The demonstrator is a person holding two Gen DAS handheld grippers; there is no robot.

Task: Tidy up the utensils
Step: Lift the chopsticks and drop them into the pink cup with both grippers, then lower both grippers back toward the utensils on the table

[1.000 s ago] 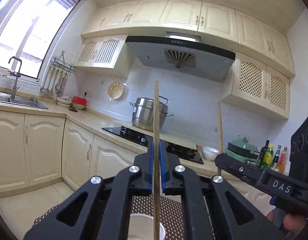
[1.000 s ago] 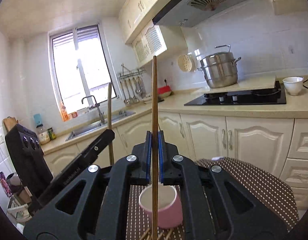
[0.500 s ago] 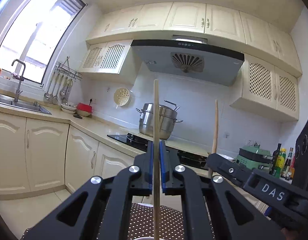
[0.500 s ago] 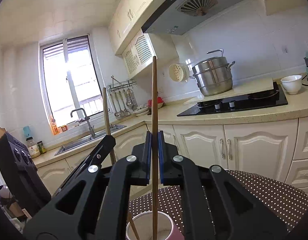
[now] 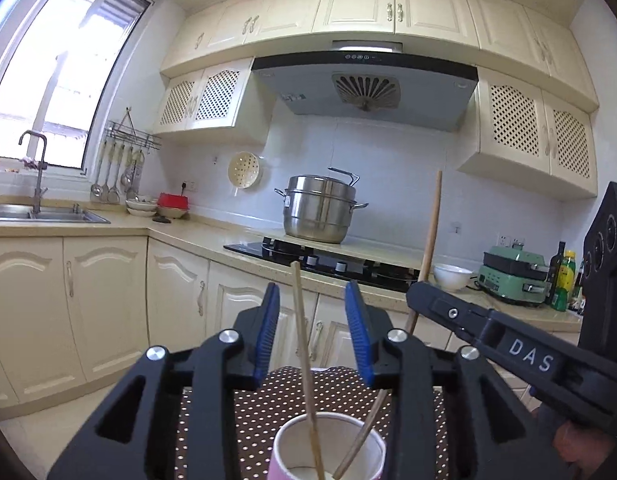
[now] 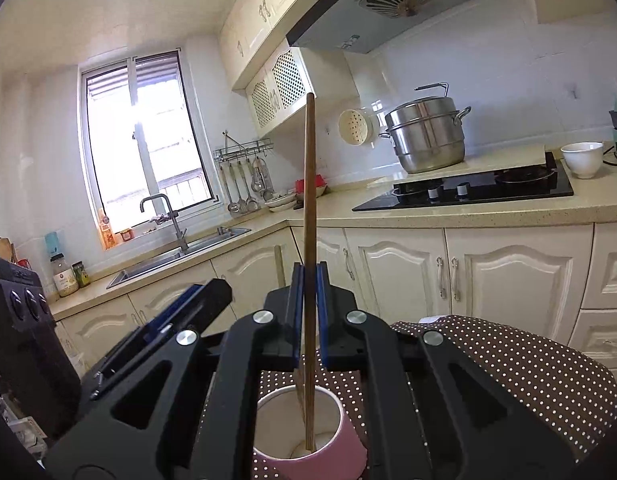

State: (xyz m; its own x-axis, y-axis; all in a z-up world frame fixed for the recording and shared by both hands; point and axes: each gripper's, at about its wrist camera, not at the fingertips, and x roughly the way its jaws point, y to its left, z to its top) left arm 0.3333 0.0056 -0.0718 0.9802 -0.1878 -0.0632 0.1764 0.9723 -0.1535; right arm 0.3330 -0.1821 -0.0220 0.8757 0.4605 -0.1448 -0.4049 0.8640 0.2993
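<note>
Two hand-held grippers on my feeds, one per wrist camera.

Item one: my left hand-held gripper, black frame with blue pads, jaws standing well apart. Between them, touching neither pad that I can see, a pale wooden chopstick leans slightly toward 11 o'clock, its lower end down inside the pink paper cup with white interior at 6 o'clock of the left view.

Item two: a darker brown wooden chopstick, rising toward 1 o'clock in the left view, its lower end also in the cup. My right hand-held gripper is clamped on it; in the right view the stick runs nearly upright through the closed blue pads, tip resting at the bottom of the cup.

Item three: brown cloth with white polka dots, covering the surface under the cup.

Item four, background: stainless steel stacked steamer pot at 12 o'clock on a pale board beside the black glass hob; white bowl at 3 o'clock of it; steel sink with tap under the window; green countertop appliance and bottles at far 3 o'clock.
</note>
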